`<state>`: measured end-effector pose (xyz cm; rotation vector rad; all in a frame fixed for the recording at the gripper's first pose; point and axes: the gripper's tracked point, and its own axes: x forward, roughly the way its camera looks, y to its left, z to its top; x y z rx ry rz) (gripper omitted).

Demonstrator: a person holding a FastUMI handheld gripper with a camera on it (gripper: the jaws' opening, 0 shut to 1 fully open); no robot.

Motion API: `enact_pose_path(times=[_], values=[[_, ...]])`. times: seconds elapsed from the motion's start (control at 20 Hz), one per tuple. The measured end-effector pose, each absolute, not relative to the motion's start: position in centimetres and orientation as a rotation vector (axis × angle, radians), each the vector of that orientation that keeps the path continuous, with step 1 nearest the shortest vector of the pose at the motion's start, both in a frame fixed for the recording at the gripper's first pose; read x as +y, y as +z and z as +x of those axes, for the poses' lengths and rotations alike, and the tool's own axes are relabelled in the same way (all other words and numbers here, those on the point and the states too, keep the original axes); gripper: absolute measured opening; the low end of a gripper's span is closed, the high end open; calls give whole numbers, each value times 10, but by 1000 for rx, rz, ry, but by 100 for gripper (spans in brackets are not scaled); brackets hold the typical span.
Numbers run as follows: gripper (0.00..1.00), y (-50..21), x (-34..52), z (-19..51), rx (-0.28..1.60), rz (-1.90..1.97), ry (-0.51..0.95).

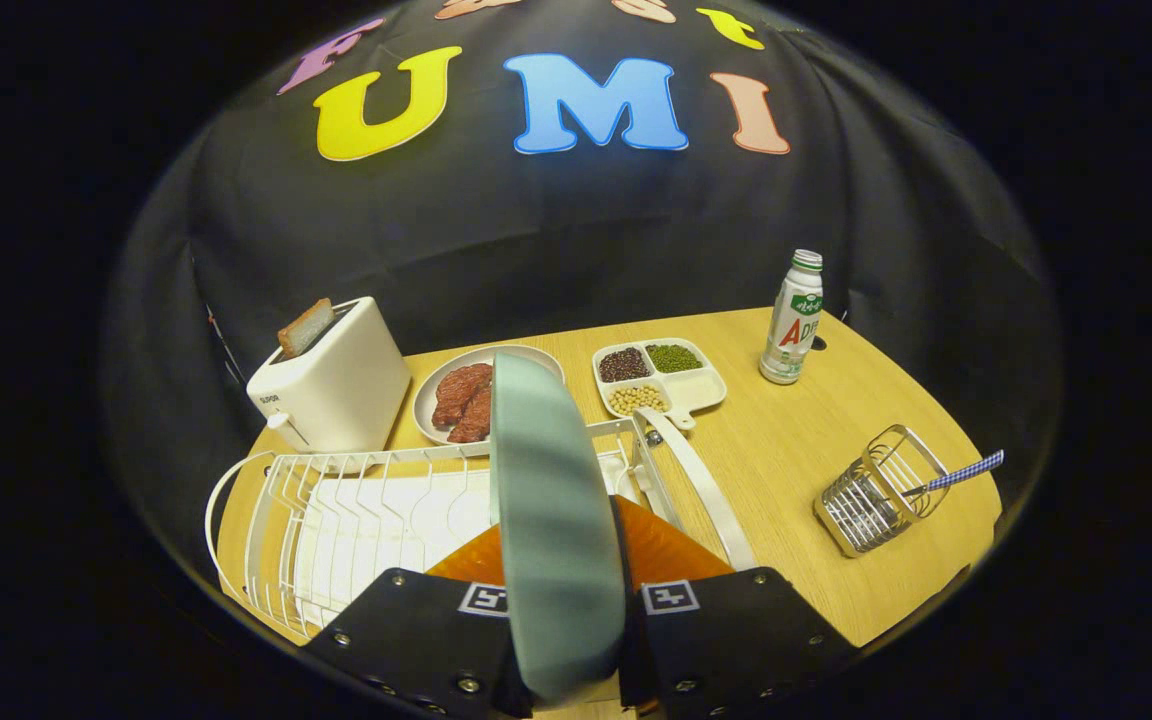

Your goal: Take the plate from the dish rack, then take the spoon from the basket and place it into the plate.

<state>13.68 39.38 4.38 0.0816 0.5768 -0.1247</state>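
A pale green plate (551, 510) stands on edge between my two black fingers, and my gripper (566, 625) is shut on its rim. The plate rises over the white wire dish rack (336, 510) on the wooden table; I cannot tell whether its lower edge still rests in the rack. To the right, well beyond my fingers, a small metal wire basket (876, 495) lies tilted on the table. A spoon with a blue checked handle (961, 473) sticks out of it to the right.
A white toaster (331, 385) with a slice of bread stands behind the rack on the left. Behind the rack are a plate of meat slices (461, 395) and a divided dish of beans (661, 375). A white bottle (794, 320) stands at the back right.
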Motion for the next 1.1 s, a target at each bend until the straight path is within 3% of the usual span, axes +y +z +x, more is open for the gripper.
enact_pose_path(times=[0.55,1.1], values=[[31,111,395,115,483,-100,-247],[31,140,347,-9,457,-80,-300]])
